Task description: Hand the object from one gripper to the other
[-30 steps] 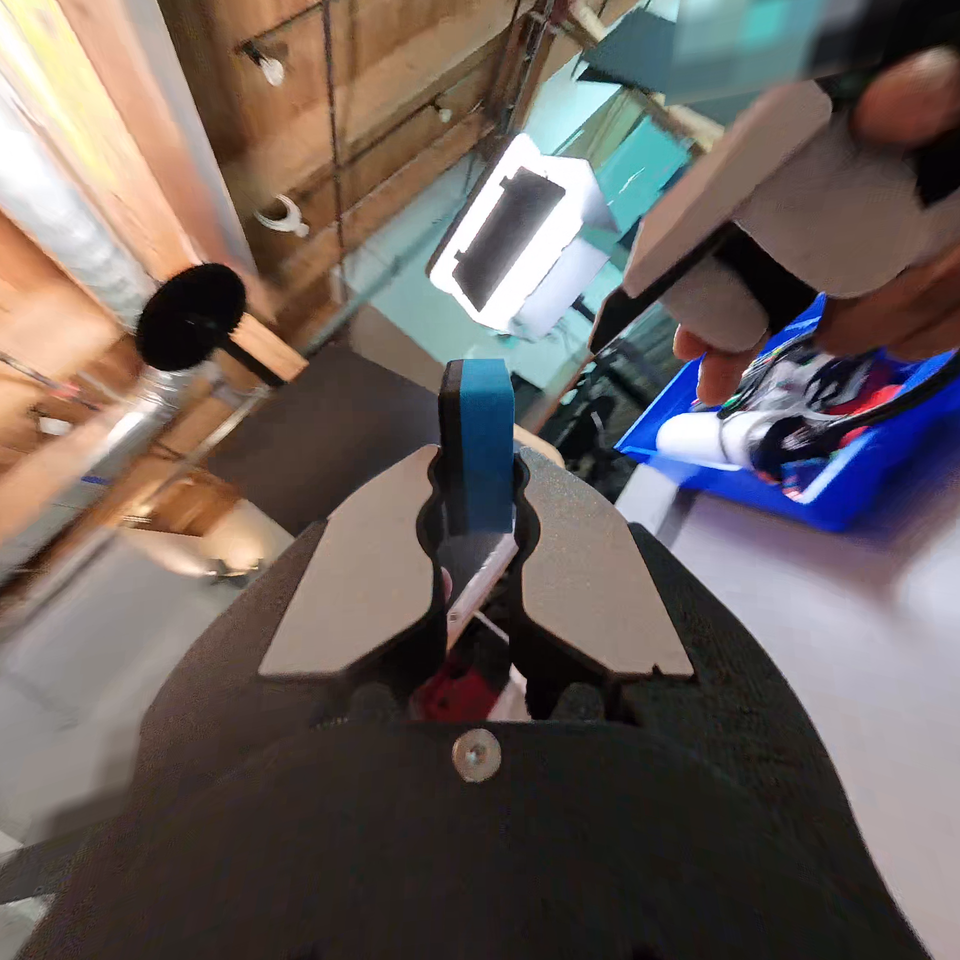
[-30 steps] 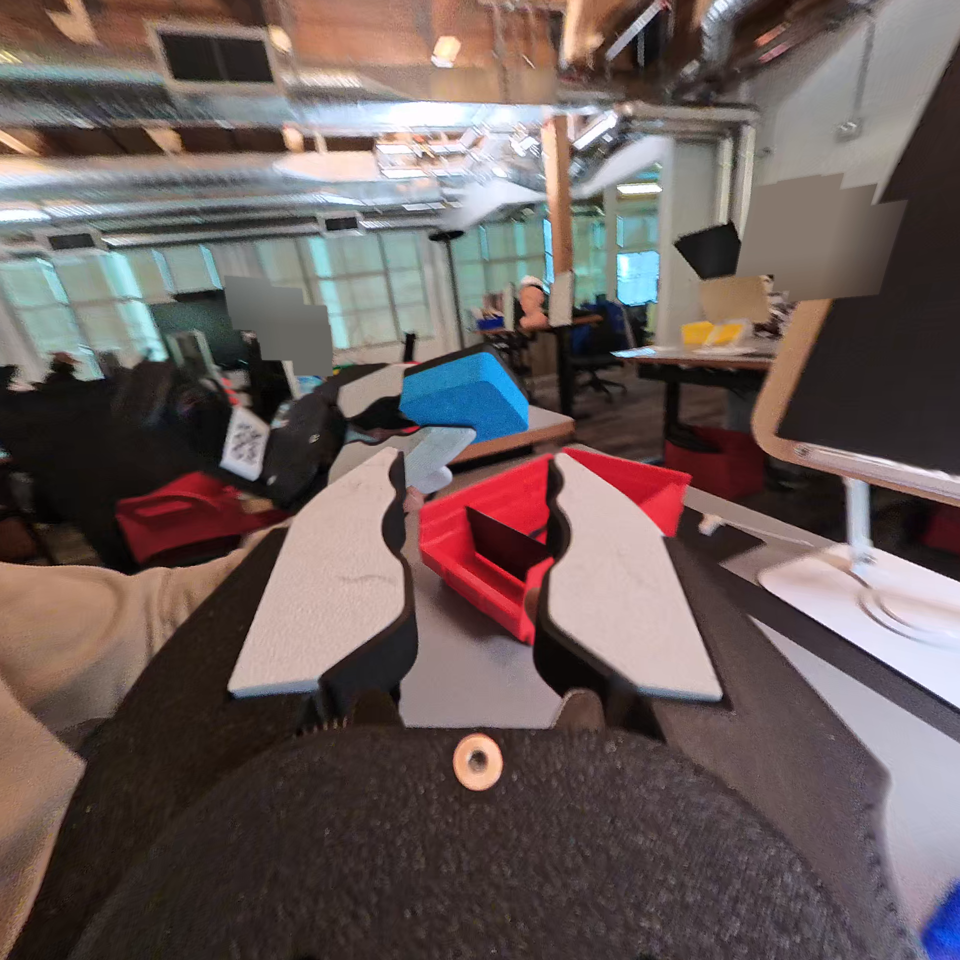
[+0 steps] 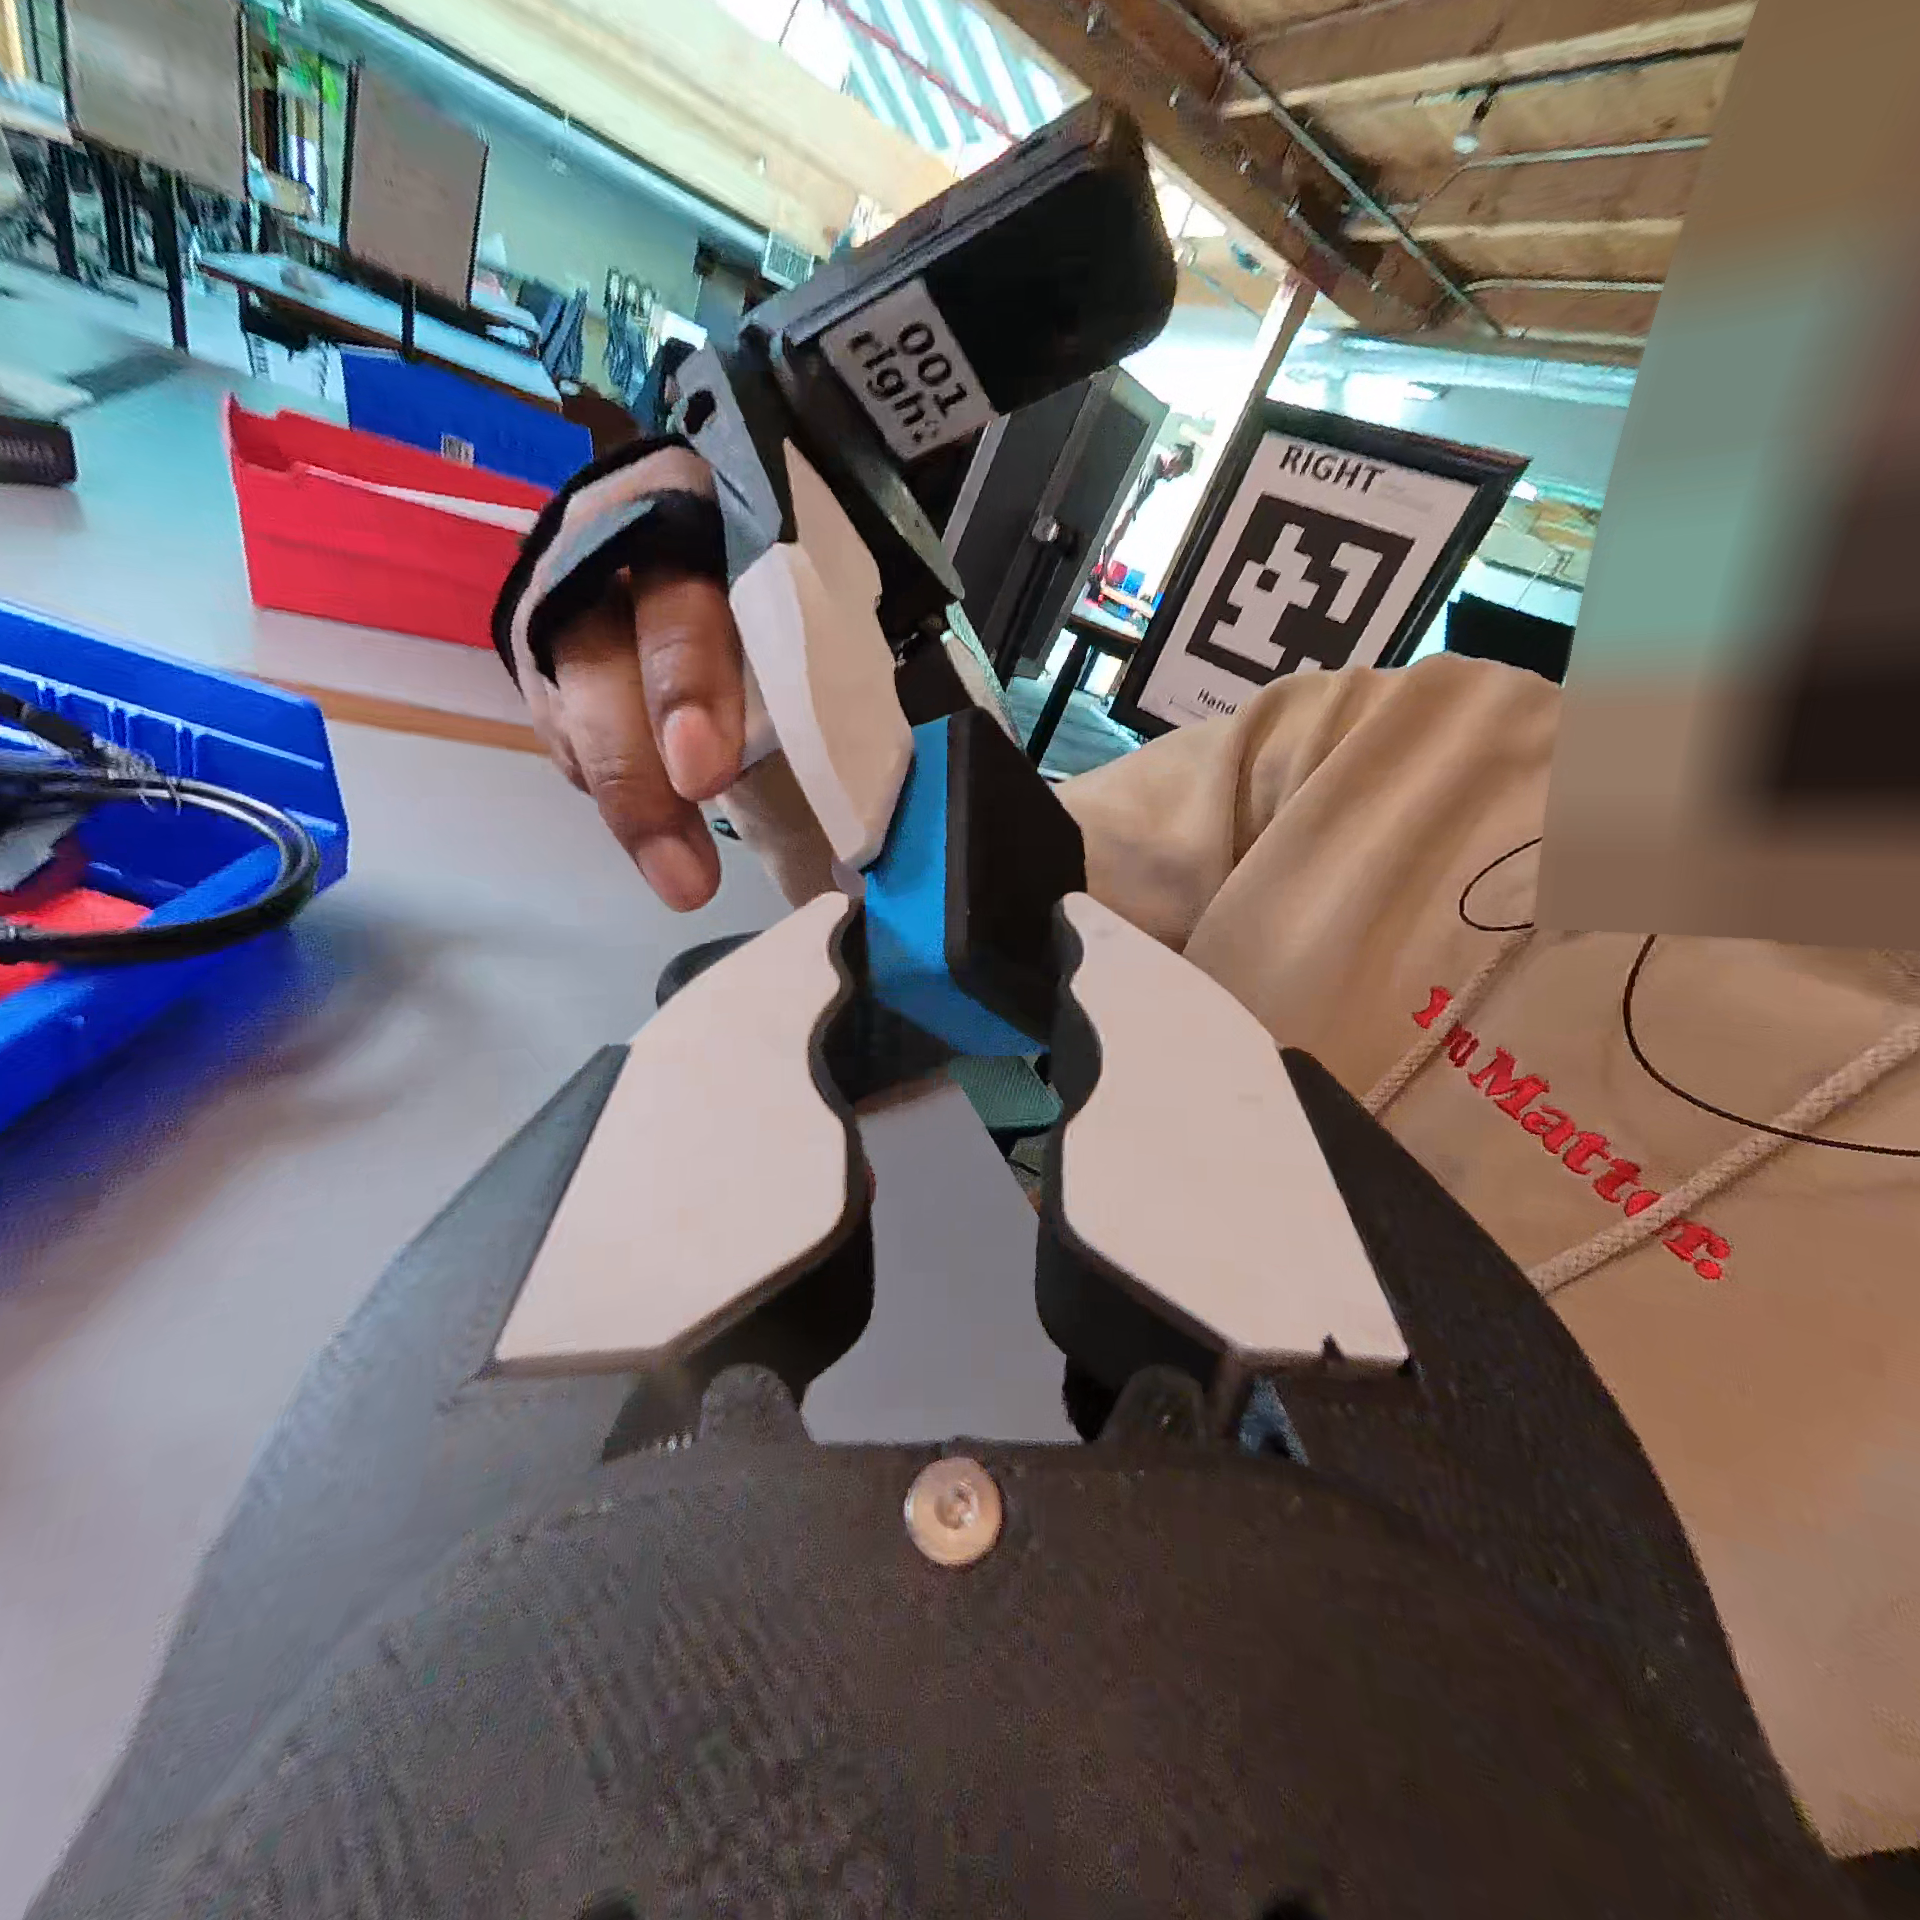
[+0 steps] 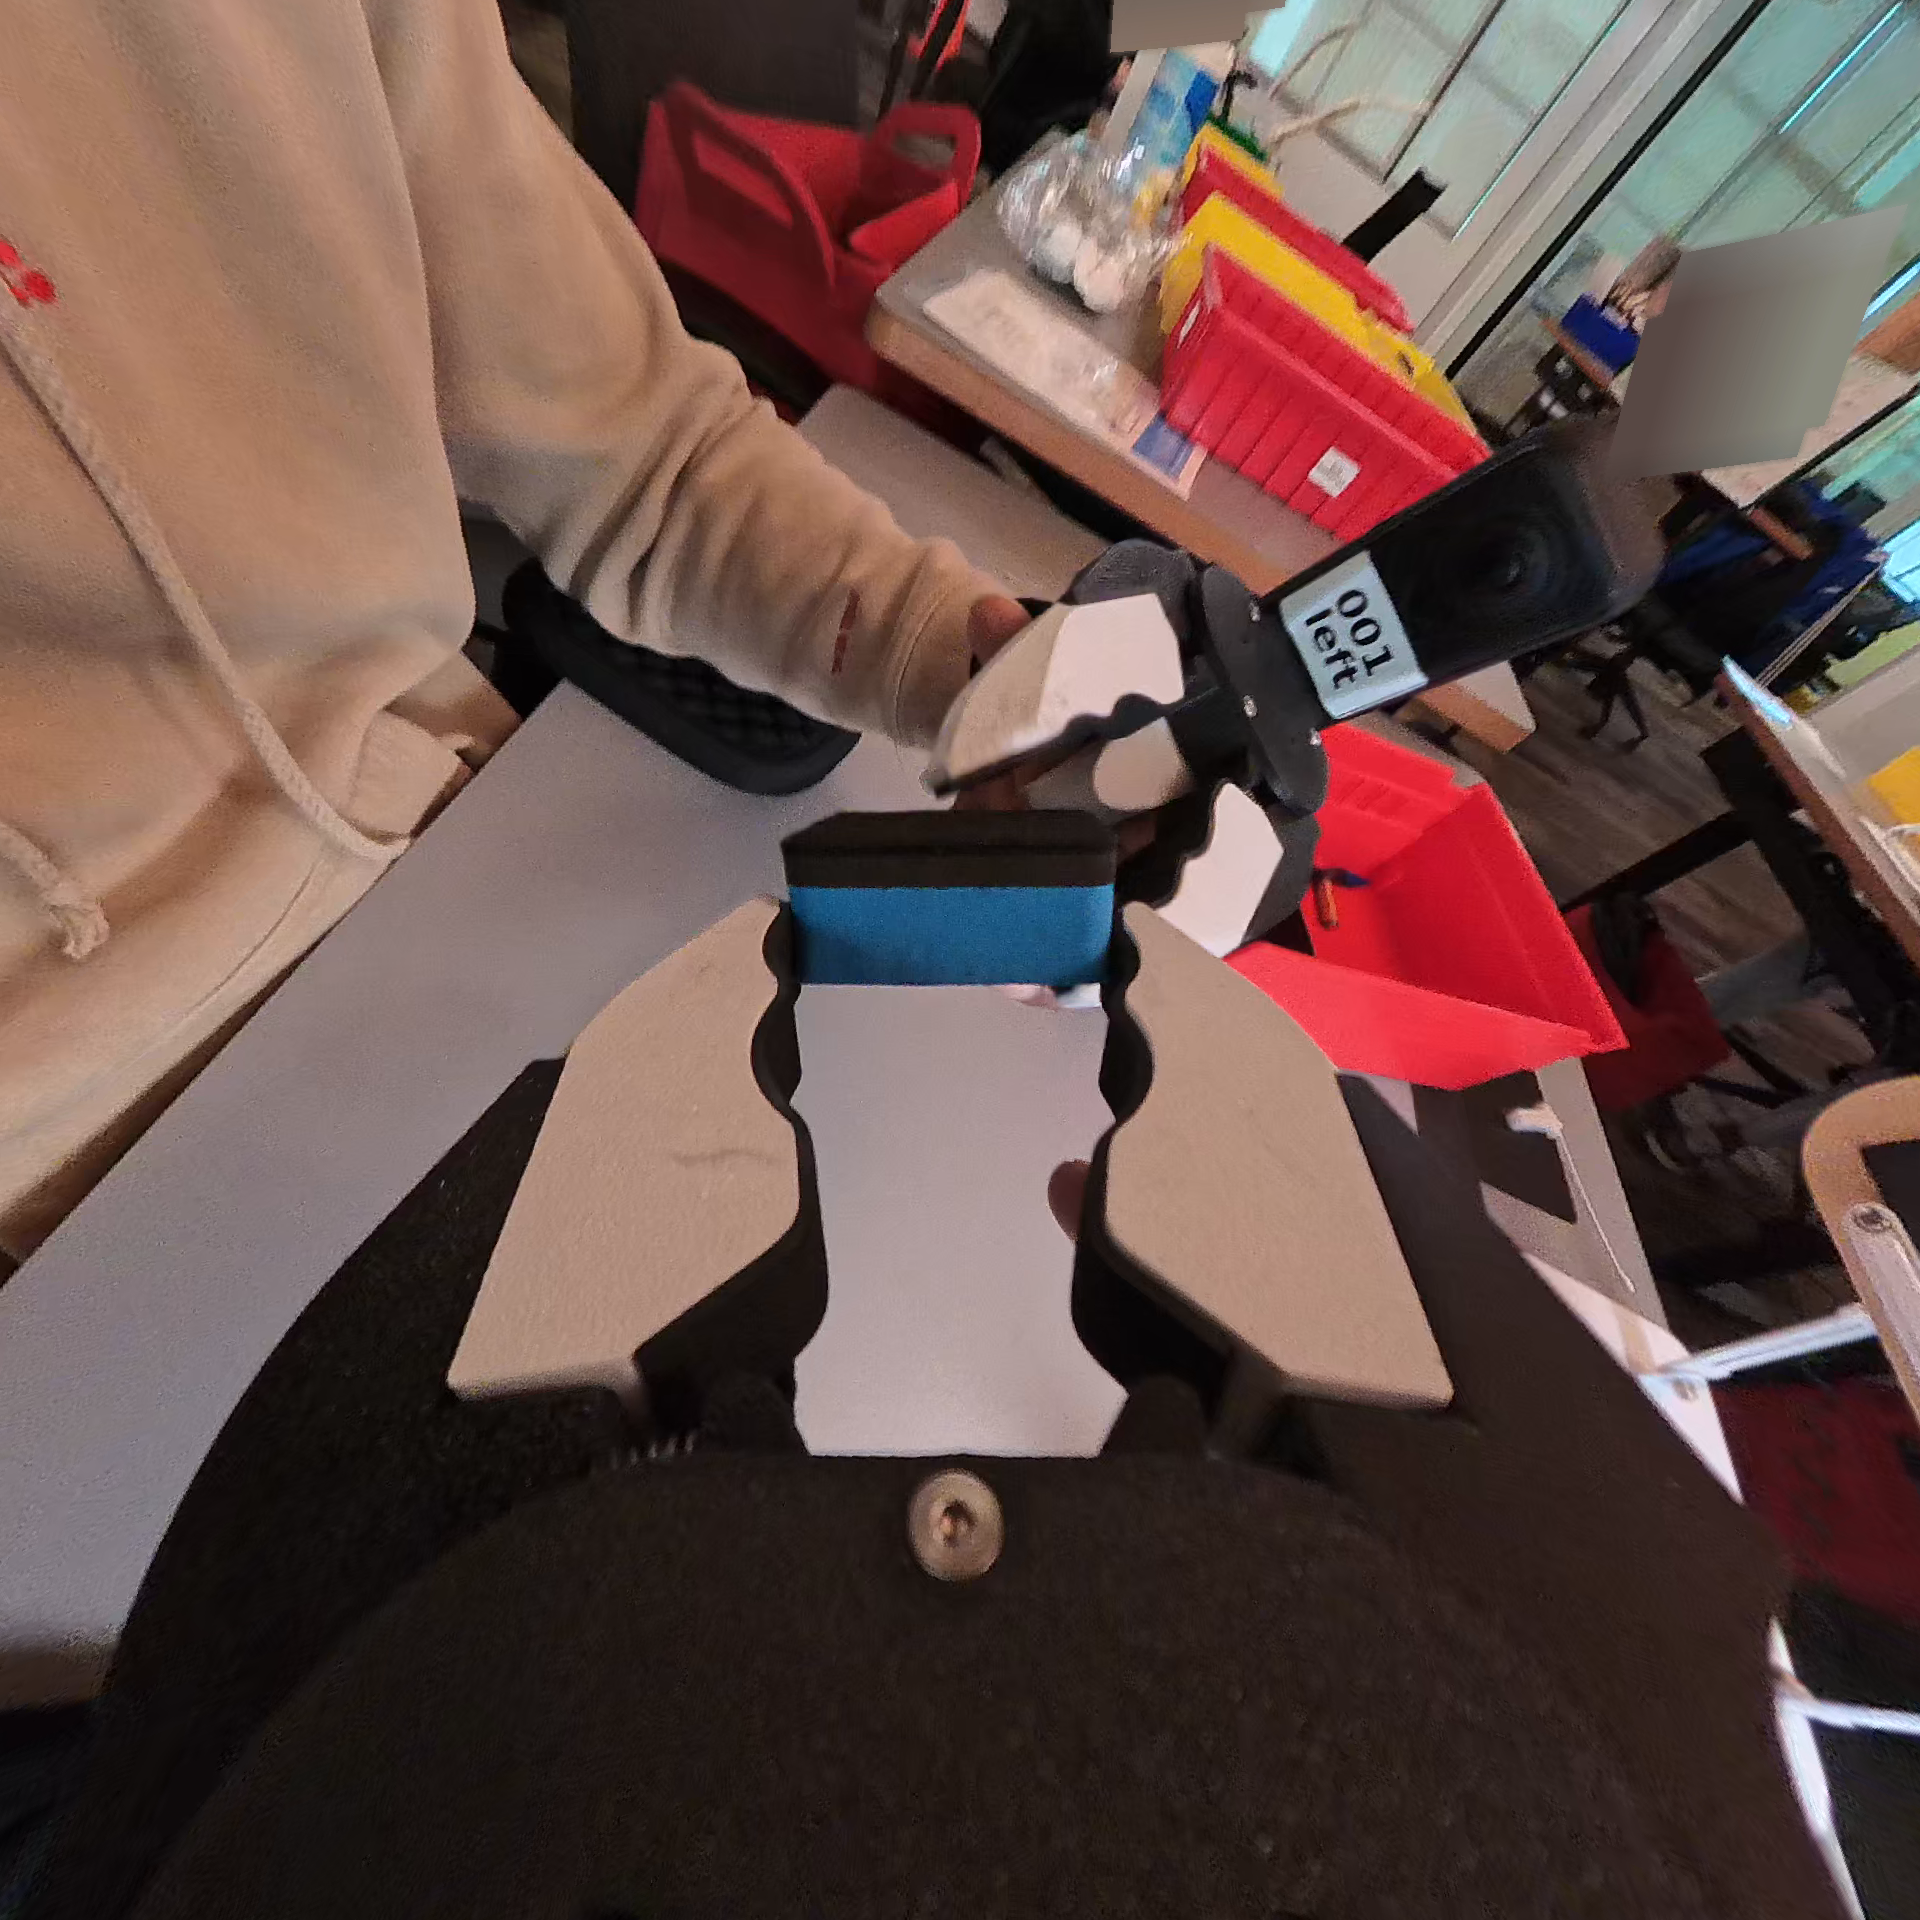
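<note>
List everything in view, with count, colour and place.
foam eraser: one, blue with black layer, between the right tongs' tips
blue bin: one, blue, on the table, holding a black cable
red bin: one, red, on the table beyond the eraser
stacked bins: several, red and yellow, far table
table: one, grey, underneath
sweatshirt: one, beige, beside the table
right tongs: one, grey pads, shut on the eraser
left tongs: one, grey pads, open

The eraser [image 4: 948, 902] is a small block, blue foam on one side, black felt on the other. It hangs in the air above the grey table, on edge, its two ends pinched between grey fingertips [image 4: 1127, 951]; its blue face [image 3: 914, 935] shows sideways.
</note>
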### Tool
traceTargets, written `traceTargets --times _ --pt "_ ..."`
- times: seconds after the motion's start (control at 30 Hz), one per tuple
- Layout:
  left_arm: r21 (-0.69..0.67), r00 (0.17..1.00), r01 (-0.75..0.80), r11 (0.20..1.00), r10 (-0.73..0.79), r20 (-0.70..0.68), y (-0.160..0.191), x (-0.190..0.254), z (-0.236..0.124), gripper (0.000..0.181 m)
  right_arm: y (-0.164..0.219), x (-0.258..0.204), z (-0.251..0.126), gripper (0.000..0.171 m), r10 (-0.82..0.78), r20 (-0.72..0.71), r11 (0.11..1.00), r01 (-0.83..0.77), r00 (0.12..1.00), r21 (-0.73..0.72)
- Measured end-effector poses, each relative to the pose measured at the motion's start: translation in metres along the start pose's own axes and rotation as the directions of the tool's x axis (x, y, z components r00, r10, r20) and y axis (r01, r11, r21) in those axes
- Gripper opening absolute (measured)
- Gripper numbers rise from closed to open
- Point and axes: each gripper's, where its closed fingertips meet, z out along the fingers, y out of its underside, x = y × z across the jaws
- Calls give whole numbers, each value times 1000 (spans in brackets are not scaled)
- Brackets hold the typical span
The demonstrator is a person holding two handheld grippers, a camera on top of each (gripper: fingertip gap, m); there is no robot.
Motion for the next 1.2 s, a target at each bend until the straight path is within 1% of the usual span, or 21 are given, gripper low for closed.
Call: traceTargets --times 0.03,0.1,0.17,0.23,0.27,0.33,0.4,0.43,0.5,0.53,0.57,0.63,0.7,0.8,0.83,0.93,1.0,1.07,1.1,1.13,1.2 --pt "-9 1000 9 1000 -9 5 1 -2 1 33 3 0 2 56 -6 -4 1000 6 1000 -21" --pt "88 999 13 996 -16 31 -14 -7 -5 31 2 10 0 56 0 -55 1000 -1 998 -10" --pt "254 992 3 967 -35 122 -40 -19 -21 30 0 42 -10 55 26 -234 1000 -22 972 20" --pt "439 973 -31 898 -74 219 -64 -32 -44 28 -6 78 -28 47 106 -432 990 -56 896 127" --pt "498 962 -62 865 -82 262 -71 -36 -54 28 -11 88 -33 46 182 -462 972 -90 868 215" --pt "557 923 -185 810 -52 382 -78 -42 -69 28 -15 97 -28 50 369 -417 906 -221 831 361" --pt "563 886 -298 771 4 464 -80 -41 -73 28 -13 98 -9 58 518 -319 822 -359 793 442" --pt "563 877 -327 759 20 481 -80 -40 -72 28 -13 98 -1 56 569 -286 781 -397 771 483" --pt "566 865 -371 736 53 499 -80 -36 -69 29 -11 98 11 45 628 -253 726 -437 736 532" --pt "562 862 -386 732 69 502 -79 -35 -67 28 -13 97 12 29 635 -245 713 -432 733 553" --pt "553 861 -395 734 87 500 -79 -33 -65 29 -15 97 10 26 631 -248 711 -419 735 565" --pt "493 867 -392 777 133 480 -76 -30 -60 28 -15 93 7 24 603 -227 746 -439 765 501" --pt "399 884 -360 843 173 433 -69 -29 -53 28 -12 87 2 24 568 -215 794 -459 794 398" --pt "265 912 -287 920 177 371 -57 -27 -47 36 -4 74 -8 24 544 -174 831 -499 821 246" --pt "228 920 -260 938 168 355 -53 -27 -45 39 1 69 -10 24 542 -160 836 -512 825 195" --pt "136 920 -233 963 172 353 -41 -30 -36 37 18 53 -8 24 520 -131 854 -520 844 37" --pt "88 905 -242 966 191 381 -35 -34 -32 25 25 44 -5 24 500 -118 861 -507 858 -38" --pt "91 890 -260 961 203 407 -36 -38 -33 25 26 46 -4 24 469 -144 876 -480 871 -48" --pt "117 885 -265 957 193 425 -41 -39 -35 24 24 52 -6 24 461 -173 882 -471 871 -19" --pt "169 879 -268 948 169 446 -47 -40 -39 24 18 62 -10 23 456 -216 888 -458 863 41" --pt "291 860 -262 920 85 504 -61 -47 -50 23 2 87 -24 23 464 -317 884 -407 827 230"
